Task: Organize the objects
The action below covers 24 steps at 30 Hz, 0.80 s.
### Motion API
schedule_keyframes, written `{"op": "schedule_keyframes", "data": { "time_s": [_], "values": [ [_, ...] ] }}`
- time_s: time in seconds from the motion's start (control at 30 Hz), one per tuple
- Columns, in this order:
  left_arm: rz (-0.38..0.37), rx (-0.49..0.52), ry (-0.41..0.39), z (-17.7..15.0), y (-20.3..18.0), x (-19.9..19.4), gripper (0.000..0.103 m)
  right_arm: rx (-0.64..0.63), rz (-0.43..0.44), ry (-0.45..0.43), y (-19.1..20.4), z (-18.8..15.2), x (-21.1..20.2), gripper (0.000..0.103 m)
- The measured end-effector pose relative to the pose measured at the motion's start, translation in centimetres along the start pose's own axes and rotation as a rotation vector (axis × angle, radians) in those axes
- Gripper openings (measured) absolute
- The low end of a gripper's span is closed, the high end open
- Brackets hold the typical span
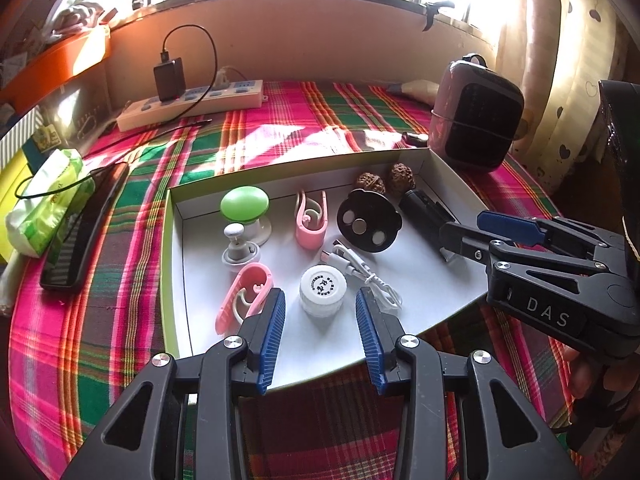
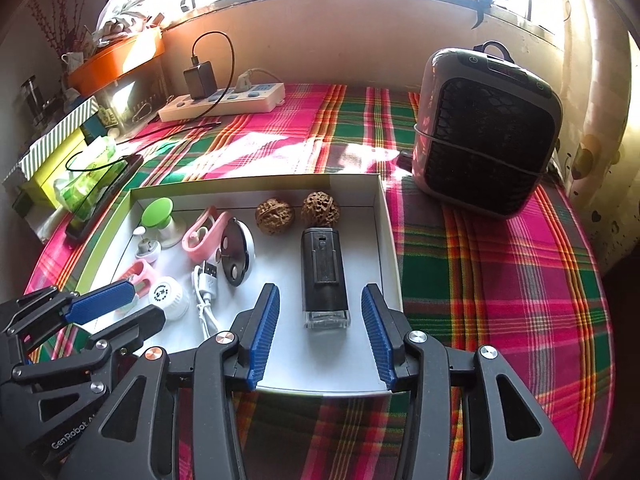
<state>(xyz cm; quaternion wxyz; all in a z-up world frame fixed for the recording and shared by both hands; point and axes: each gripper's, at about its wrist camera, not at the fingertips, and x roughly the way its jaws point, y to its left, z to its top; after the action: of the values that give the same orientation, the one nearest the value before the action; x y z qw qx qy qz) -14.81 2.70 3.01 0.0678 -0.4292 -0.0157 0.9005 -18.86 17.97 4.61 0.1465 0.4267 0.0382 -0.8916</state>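
A shallow white box (image 1: 440, 280) (image 2: 390, 232) lies on the plaid cloth and holds small items. My left gripper (image 1: 321, 308) is open at the box's near edge, its fingers either side of a white round jar (image 1: 322, 290) (image 2: 168, 294). My right gripper (image 2: 320, 300) is open, its fingers either side of the near end of a black rectangular device (image 2: 323, 272) (image 1: 420, 210). In the left wrist view the right gripper (image 1: 468, 226) comes in from the right. Also in the box: two walnuts (image 2: 298, 210), a black magnetic disc (image 1: 368, 222), a white USB cable (image 1: 360, 268), two pink clips (image 1: 310, 220) and a green knob (image 1: 245, 202).
A black and grey fan heater (image 2: 486, 132) stands right of the box. A power strip (image 1: 192, 104) with a charger lies at the back. A black phone (image 1: 84, 224) and a green tissue pack (image 1: 48, 200) lie left of the box.
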Motion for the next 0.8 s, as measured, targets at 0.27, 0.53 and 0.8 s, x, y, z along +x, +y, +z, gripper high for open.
{"op": "schedule_keyframes", "data": {
  "time_s": [0.27, 0.53, 0.8],
  "values": [
    [0.016, -0.002, -0.014, -0.8, -0.4, -1.3, 0.035, 0.008, -0.001, -0.042, 0.2, -0.8, -1.9, 0.044],
    [0.061, -0.006, -0.05, -1.9, -0.6, -3.1, 0.035, 0.018, -0.002, -0.062, 0.3, -2.4, -3.2, 0.045],
    [0.09, 0.012, -0.068, -3.2, -1.2, -3.9, 0.035, 0.014, 0.008, -0.061, 0.7, -4.2, -3.7, 0.045]
  ]
}}
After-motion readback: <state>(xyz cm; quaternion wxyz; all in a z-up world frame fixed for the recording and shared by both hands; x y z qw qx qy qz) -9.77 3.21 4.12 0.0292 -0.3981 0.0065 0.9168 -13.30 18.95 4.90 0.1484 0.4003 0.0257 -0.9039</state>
